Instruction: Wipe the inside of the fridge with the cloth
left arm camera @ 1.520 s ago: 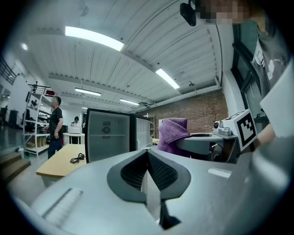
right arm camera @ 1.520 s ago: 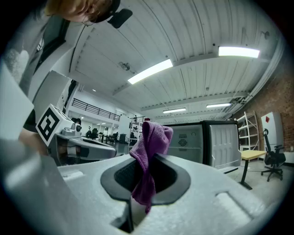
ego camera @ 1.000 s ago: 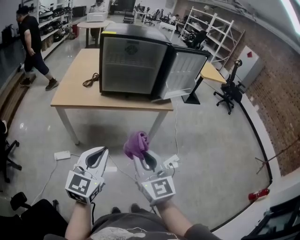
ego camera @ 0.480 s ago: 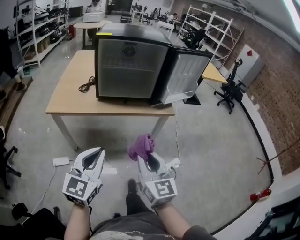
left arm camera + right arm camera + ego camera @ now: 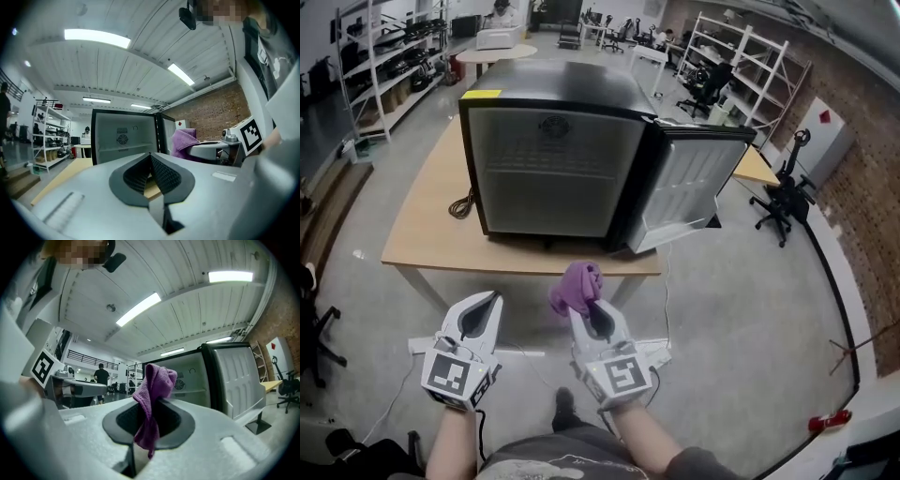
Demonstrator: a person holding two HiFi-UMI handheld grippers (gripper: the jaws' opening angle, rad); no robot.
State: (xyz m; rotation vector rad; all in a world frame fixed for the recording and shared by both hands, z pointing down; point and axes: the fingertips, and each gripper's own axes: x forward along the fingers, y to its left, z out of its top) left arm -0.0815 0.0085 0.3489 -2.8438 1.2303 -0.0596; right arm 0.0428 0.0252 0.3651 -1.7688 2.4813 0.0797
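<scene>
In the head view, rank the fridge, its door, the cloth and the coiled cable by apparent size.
1. fridge
2. door
3. cloth
4. cable
The cloth is nearer the camera, so its lead over the cable is unsure.

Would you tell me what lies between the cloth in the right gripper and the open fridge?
A bare strip of wooden table separates cloth from fridge, in the head view.

A pale wooden worktop (image 5: 431, 234) stands on the grey floor (image 5: 741, 309). A dark coiled cable (image 5: 461, 202) lies near its left edge. Off its right end stands a black office chair (image 5: 787, 197). Beyond its far edge are a white shelving rack (image 5: 741, 66) and a round table (image 5: 492, 53).
</scene>
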